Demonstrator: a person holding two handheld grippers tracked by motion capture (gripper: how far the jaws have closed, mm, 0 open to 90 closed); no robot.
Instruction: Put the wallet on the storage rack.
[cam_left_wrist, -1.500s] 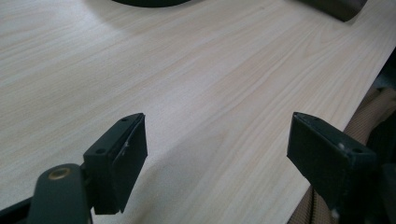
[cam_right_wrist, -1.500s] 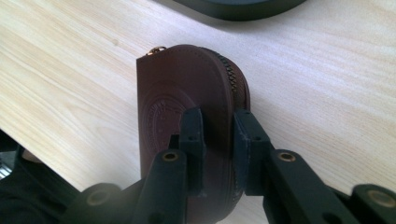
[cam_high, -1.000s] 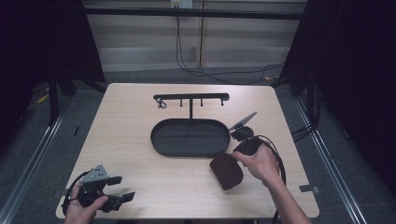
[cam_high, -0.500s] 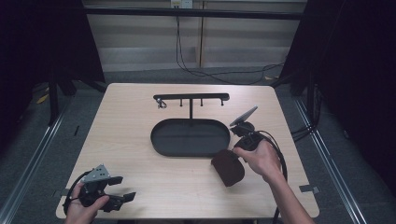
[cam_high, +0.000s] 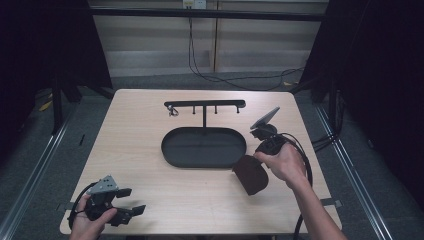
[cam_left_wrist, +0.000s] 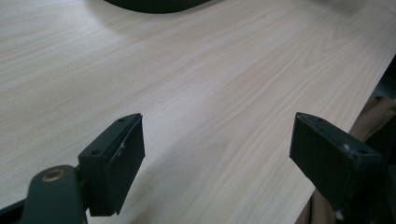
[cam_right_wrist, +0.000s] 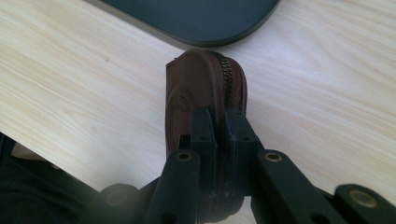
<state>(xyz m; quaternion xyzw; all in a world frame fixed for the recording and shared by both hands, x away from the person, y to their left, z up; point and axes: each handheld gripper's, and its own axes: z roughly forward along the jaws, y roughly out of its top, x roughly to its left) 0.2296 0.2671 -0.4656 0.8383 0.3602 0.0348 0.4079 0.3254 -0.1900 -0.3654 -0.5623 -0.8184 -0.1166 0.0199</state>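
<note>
A round brown zipped leather pouch (cam_high: 251, 174) hangs just above the table, right of the black oval tray (cam_high: 172, 150). My right gripper (cam_high: 257, 159) is shut on the pouch's edge; in the right gripper view both fingers (cam_right_wrist: 205, 128) clamp the pouch (cam_right_wrist: 196, 88) beside its zipper. My left gripper (cam_high: 131, 201) rests at the table's near left corner, held by a hand. In the left gripper view its fingers (cam_left_wrist: 116, 158) stand wide apart over bare wood, with nothing between them.
A black T-shaped hanger stand (cam_high: 205, 105) rises from the tray's far edge, with a small ring hanging at its left end. The wooden table (cam_high: 140, 120) has a near edge close to the left gripper. Cables lie on the floor beyond.
The right hand has lifted the pouch slightly and shifted it a little toward the tray. The left gripper has stayed where it was.
</note>
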